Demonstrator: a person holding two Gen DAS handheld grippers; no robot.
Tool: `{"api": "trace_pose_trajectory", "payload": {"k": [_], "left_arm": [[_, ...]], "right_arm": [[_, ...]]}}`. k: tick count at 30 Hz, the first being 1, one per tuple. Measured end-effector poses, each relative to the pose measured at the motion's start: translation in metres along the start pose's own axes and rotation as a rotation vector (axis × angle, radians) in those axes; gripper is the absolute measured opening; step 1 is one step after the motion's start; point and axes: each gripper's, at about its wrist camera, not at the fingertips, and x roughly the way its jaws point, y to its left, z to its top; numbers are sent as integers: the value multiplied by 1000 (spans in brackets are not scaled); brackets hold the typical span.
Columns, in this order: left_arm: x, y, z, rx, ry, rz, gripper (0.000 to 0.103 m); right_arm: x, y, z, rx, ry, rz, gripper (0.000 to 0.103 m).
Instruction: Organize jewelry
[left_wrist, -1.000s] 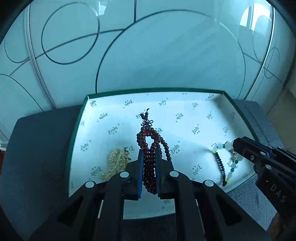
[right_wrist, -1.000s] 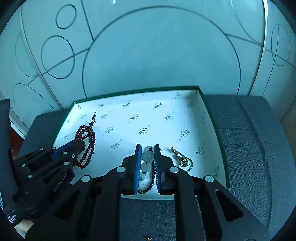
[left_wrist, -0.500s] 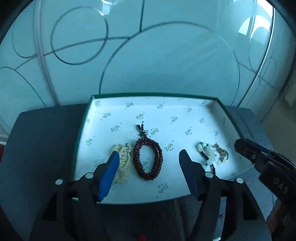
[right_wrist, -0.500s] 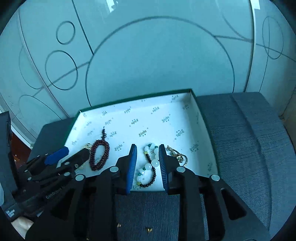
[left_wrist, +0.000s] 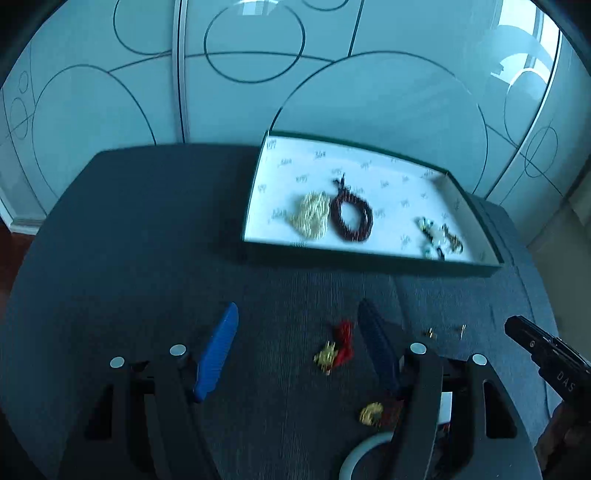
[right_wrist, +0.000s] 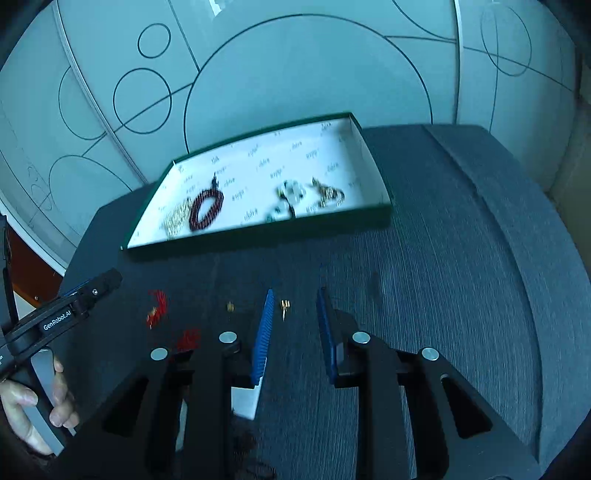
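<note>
Left wrist: red-gold charm (left_wrist: 334, 352) between parted left gripper (left_wrist: 299, 325)

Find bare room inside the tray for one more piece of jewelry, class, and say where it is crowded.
Free: the white floor along the tray's far wall, and the gap between the dark red bead bracelet and the green-and-white bead bracelet. Crowded: the near edge, where all the pieces lie.

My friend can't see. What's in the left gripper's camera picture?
A green-edged white tray on dark grey fabric holds a dark red bead bracelet, a cream bead pile and mixed pale beads. Nearer, the open, empty left gripper frames a small red-and-gold charm.
</note>
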Motion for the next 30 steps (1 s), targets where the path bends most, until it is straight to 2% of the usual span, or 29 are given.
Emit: {"api": "trace_pose_trajectory", "payload": {"k": [5, 13, 14, 17, 25, 26, 28, 30], "left_arm": [[6, -9, -18, 31, 18, -21, 67], [16, -24, -18, 89, 13, -43, 65], [19, -24, -19, 92, 19, -43, 60], [25, -23, -20, 96, 40, -45, 52], [36, -26, -23, 123, 41, -20, 51], [37, -28, -23, 129, 39, -15, 49], [37, -30, -23, 149, 30, 3, 37], [37, -30, -23, 160, 23, 18, 29]], "right_arm": [[-1, -3, -20, 11, 17, -11, 24], [2, -5, -24, 16, 22, -14, 24], [4, -5, -24, 18, 24, -13, 24], [6, -6, -25, 23, 28, -9, 24], [9, -4, -24, 24, 33, 2, 24], [10, -3, -24, 23, 36, 3, 24], [11, -4, -24, 23, 39, 2, 24], [13, -4, -24, 25, 43, 1, 24]]}}
